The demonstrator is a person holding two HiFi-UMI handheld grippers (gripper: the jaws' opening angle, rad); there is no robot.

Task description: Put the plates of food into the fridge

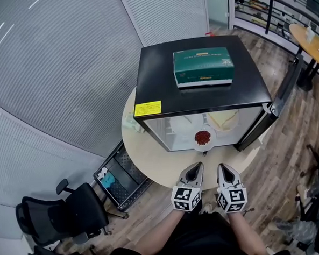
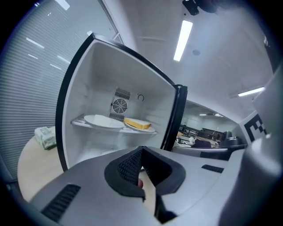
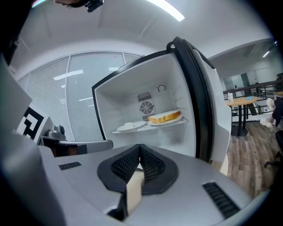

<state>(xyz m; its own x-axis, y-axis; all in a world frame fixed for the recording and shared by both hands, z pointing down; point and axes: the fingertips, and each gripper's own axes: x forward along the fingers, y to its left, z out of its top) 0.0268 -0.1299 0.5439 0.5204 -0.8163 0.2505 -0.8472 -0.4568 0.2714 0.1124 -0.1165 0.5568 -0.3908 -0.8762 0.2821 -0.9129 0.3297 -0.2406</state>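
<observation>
A person is holding two handheld grippers side by side just off the near edge of a round table [image 1: 151, 165], facing an open mini fridge [image 1: 156, 76] whose door [image 1: 256, 130] is swinging out to the right. The left gripper [image 1: 196, 166] and the right gripper [image 1: 222, 167] are both showing their jaws pressed together, with nothing clamped in either. A small white plate of red food [image 1: 203, 148] is sitting at the front edge of the fridge's lower compartment; whether it is lying fully inside is hard to tell. On the shelf above, a white plate [image 2: 102, 121] and a plate with a yellow slice [image 3: 170, 122] are resting side by side. A green box [image 1: 203, 66] is lying on top of the fridge. The plate is looking stiff, smooth and breakable, and its loose red heap is likely to shift if tipped, so a level pinch on the near rim seems the safest hold.
</observation>
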